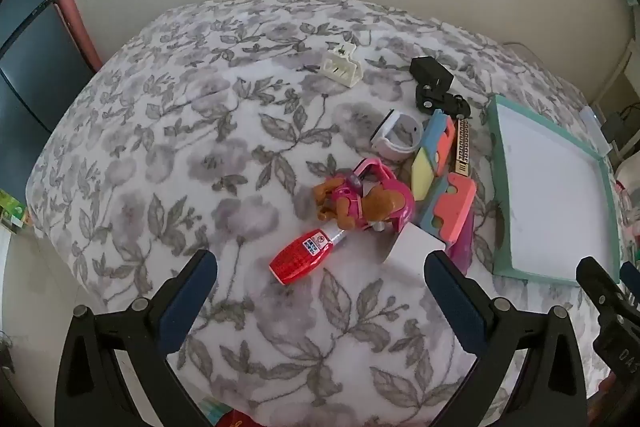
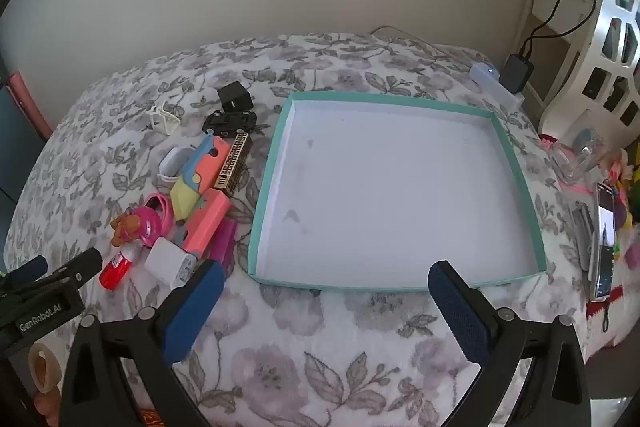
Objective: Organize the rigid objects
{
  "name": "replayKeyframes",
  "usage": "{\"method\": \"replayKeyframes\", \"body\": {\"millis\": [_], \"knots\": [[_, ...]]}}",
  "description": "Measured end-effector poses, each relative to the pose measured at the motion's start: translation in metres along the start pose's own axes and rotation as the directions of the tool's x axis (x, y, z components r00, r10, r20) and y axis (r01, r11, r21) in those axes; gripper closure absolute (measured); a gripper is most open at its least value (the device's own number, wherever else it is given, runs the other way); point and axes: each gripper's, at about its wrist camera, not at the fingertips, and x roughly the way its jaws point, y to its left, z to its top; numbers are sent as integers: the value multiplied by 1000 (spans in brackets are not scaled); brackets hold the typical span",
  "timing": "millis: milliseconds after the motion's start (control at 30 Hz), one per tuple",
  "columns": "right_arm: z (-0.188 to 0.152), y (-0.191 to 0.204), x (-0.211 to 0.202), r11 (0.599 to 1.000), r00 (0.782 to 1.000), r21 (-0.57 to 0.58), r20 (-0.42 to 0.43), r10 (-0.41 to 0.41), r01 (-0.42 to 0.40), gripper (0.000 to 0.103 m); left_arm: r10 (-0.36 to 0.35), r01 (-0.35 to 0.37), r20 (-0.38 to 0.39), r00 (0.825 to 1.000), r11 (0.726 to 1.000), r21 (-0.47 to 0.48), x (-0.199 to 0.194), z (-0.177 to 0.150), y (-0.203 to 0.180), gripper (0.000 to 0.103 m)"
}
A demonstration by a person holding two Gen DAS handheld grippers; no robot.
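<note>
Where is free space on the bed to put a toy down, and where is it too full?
The teal tray is empty inside. The blanket left of the red bottle and below the white clip is bare, as is the strip between the right claw and the tray. Between the dog toy and the tray, things are packed touching.

A home bedroom: floral bedspread (image 1: 224, 155), scattered toys.

We see soft, even, rather dim daylight with faint shadows and no glare. Both fisheye views bend strongly and darken at their edges.
</note>
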Motion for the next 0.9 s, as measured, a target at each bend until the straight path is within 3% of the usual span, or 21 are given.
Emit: {"method": "replayKeyframes", "body": {"millis": [100, 200, 433, 900], "knots": [[0, 0, 0, 1000, 1000, -1, -1, 1, -1, 0, 29, -30, 47, 998, 999, 26, -5, -7, -3, 0], [1, -1, 0, 1000, 1000, -2, -2, 1, -1, 0, 63, -63, 5, 998, 997, 34, 0, -1, -9, 0], [1, -1, -1, 1000, 1000, -1, 1, -2, 2, 0, 22, -22, -5, 1000, 1000, 18, 0, 0, -2, 0], [1, 0, 0, 1000, 1000, -3, 0, -4, 4, 0, 57, -57, -8, 998, 998, 21, 1, 0, 0, 0]]}}
